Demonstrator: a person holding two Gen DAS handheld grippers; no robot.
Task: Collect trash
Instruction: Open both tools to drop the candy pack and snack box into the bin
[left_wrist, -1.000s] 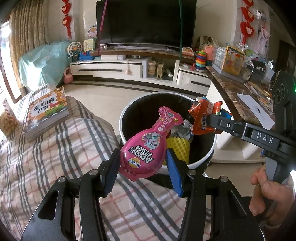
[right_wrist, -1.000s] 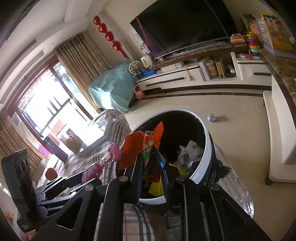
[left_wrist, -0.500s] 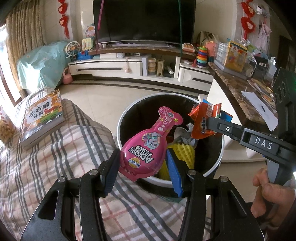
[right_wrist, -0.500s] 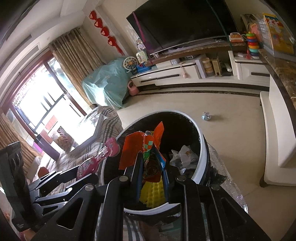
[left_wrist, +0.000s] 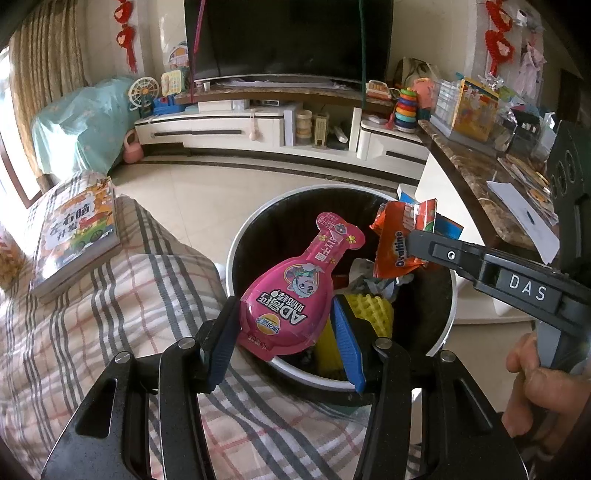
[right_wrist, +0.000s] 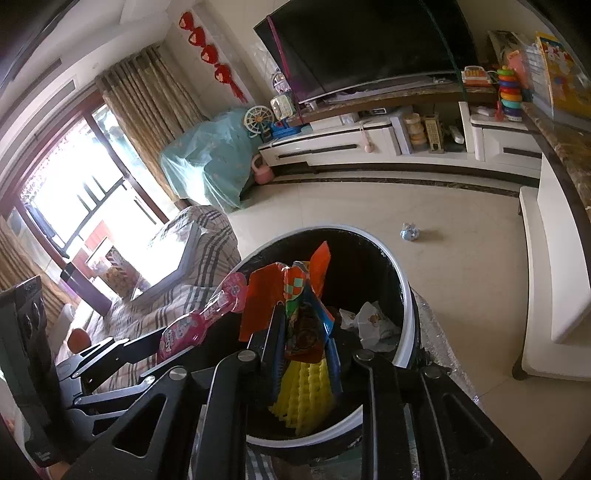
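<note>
My left gripper (left_wrist: 284, 332) is shut on a pink drink pouch (left_wrist: 295, 288) and holds it over the near rim of a round black trash bin with a white rim (left_wrist: 236, 243). My right gripper (right_wrist: 303, 332) is shut on an orange Ovaltine snack wrapper (right_wrist: 299, 291) above the bin's opening; it also shows in the left wrist view (left_wrist: 399, 240). Inside the bin lie a yellow foam net (left_wrist: 369, 314) and crumpled paper (right_wrist: 369, 321). The pouch also shows in the right wrist view (right_wrist: 199, 317).
A checked cloth (left_wrist: 92, 314) covers the surface by the bin, with a children's book (left_wrist: 77, 229) on it. A marble counter (left_wrist: 480, 184) with papers stands at right. A small crumpled wrapper (right_wrist: 410, 233) lies on the floor. A TV cabinet (left_wrist: 258, 125) is behind.
Both grippers have moved forward and further over the bin with their items still held. The bin now looks closer and larger.
</note>
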